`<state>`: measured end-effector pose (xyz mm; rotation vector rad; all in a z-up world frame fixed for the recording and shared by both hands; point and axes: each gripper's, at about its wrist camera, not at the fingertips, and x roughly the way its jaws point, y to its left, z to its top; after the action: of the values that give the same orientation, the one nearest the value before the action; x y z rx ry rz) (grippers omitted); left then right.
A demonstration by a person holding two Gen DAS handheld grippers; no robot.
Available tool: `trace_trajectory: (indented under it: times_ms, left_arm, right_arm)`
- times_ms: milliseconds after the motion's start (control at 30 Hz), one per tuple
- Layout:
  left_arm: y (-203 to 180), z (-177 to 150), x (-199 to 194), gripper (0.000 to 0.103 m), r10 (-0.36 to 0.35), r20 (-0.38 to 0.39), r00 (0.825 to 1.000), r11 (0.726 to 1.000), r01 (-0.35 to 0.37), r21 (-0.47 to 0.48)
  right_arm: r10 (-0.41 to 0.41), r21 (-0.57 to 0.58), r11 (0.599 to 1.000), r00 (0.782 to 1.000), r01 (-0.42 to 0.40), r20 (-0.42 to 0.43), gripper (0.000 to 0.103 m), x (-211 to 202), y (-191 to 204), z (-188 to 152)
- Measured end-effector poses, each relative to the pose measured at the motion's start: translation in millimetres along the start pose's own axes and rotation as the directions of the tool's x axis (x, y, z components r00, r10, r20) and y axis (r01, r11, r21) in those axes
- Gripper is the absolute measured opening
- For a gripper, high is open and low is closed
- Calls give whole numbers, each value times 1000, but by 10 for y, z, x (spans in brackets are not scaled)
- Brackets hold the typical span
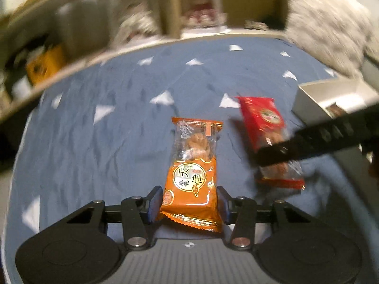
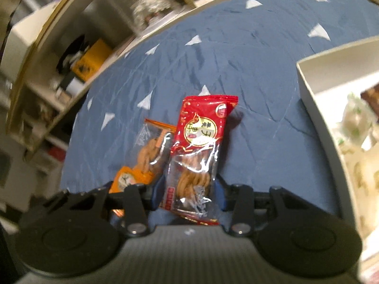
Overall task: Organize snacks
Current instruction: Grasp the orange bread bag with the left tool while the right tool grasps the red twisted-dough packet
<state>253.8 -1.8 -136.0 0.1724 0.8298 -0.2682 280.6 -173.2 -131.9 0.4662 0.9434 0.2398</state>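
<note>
Two snack packets are counted here, one orange and one red, each caught in its own gripper over a blue cloth (image 1: 94, 130) patterned with white triangles. On the left, shelving (image 2: 47, 75) is seen beyond the cloth's edge, blurred, with a yellow-orange box (image 2: 93, 59) sitting in one of its compartments; its other contents cannot be made out.

Moving in, the orange packet (image 1: 191, 177) is gripped near its lower end by the left gripper (image 1: 189, 204), the jaws drawn in narrow against both sides of the wrapper, a twisted pastry seen through the clear window above. Whether it rests on the cloth or is held just above it cannot be told.

Just to its right, the red packet (image 2: 199, 156) is pinched by the right gripper (image 2: 189, 195), jaws likewise pressed onto its clear lower half, the red label end pointing away. The two packets are seen side by side, the orange one partly tucked behind the red in the right wrist view.

Far right, one open white box (image 2: 308, 90) is seen on the cloth, near the red packet. Pale wrapped snacks are heaped inside it, too blurred to be counted.
</note>
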Motion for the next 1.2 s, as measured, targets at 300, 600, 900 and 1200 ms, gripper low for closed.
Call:
trace_trajectory:
  times_ms: [300, 600, 900, 1200]
  left_arm:
    - [53, -284, -323, 50, -36, -115, 993, 986, 16, -169]
    - [-25, -321, -454, 55, -61, -116, 991, 978, 36, -206]
    - [-77, -221, -262, 58, -14, -111, 994, 988, -4, -157]
    - [-113, -188, -110, 54, -1, -120, 993, 993, -13, -119]
  right_arm:
    - [-44, -226, 974, 993, 18, -111, 49, -209, 98, -233]
    - [-129, -462, 886, 970, 19, -207, 51, -485, 225, -573]
    - [-73, -278, 960, 983, 23, -170, 63, -467, 68, -581]
    - [-149, -313, 945, 977, 95, -152, 66, -236, 127, -582]
